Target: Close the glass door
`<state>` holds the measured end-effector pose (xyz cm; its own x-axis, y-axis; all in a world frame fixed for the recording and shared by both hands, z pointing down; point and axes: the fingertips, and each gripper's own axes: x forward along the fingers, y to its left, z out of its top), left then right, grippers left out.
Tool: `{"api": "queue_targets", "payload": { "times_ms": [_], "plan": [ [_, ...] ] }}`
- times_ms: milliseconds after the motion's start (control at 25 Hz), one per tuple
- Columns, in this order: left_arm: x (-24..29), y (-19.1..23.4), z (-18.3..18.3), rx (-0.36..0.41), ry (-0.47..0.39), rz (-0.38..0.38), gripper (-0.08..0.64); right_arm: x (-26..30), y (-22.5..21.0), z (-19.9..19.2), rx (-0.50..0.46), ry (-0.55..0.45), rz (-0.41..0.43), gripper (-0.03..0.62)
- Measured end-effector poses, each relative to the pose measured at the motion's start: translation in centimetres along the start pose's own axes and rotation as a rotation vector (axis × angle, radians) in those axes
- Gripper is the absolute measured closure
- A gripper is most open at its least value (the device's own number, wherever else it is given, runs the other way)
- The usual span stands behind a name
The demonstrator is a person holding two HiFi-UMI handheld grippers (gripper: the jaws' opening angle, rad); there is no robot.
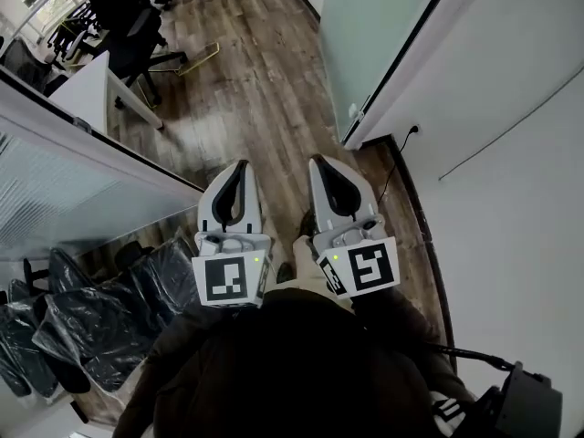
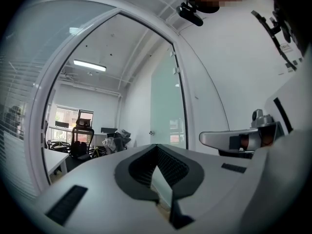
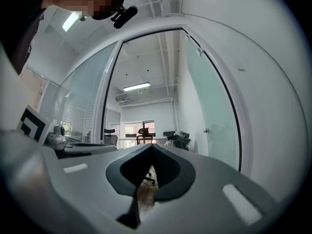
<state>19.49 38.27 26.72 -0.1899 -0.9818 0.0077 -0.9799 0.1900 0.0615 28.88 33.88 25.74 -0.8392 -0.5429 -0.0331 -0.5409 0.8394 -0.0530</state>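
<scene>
the glass door (image 1: 383, 35) is a pale frosted panel standing open, swung back against the white wall (image 1: 511, 153) on the right side of the doorway. in the right gripper view the door (image 3: 214, 116) sits right of the opening, with a small handle (image 3: 207, 130) on its far edge. in the left gripper view the door (image 2: 168, 106) shows up ahead and slightly right, inside the white door frame (image 2: 40, 126).

both claws are short of the door and touch nothing. the right gripper (image 1: 319, 161) is level and aimed through the opening, with the door ahead and off to its right. its jaws are pressed together at the tips with nothing between them (image 3: 152, 147). the left gripper (image 1: 239, 167) is just beside it, further from the door. its jaws also meet at the tips and are empty (image 2: 157, 147).

the wooden floor (image 1: 255, 89) runs ahead through the doorway. a black cable (image 1: 392, 167) trails along the base of the wall near the door's lower edge. further in are dark office chairs (image 1: 128, 26) and a white desk (image 1: 87, 89). on the near left, behind a glass partition, are chairs wrapped in plastic (image 1: 100, 318).
</scene>
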Motion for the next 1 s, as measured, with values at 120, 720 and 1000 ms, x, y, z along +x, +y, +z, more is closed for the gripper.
{"api": "queue_targets", "payload": {
  "times_ms": [120, 720, 1000],
  "plan": [
    [6.0, 0.9, -0.8, 0.011, 0.008, -0.015, 0.563, 4.8, -3.9, -1.4, 0.01, 0.016, -0.011, 0.591],
    [33.9, 6.0, 0.8, 0.047, 0.005, -0.008, 0.563, 27.9, -21.6, 0.6, 0.018, -0.031, -0.021, 0.591],
    [44.1, 12.2, -1.1, 0.018, 0.002, 0.047, 0.563, 39.2, -25.2, -2.0, 0.008, -0.001, 0.004, 0.591]
  ]
}}
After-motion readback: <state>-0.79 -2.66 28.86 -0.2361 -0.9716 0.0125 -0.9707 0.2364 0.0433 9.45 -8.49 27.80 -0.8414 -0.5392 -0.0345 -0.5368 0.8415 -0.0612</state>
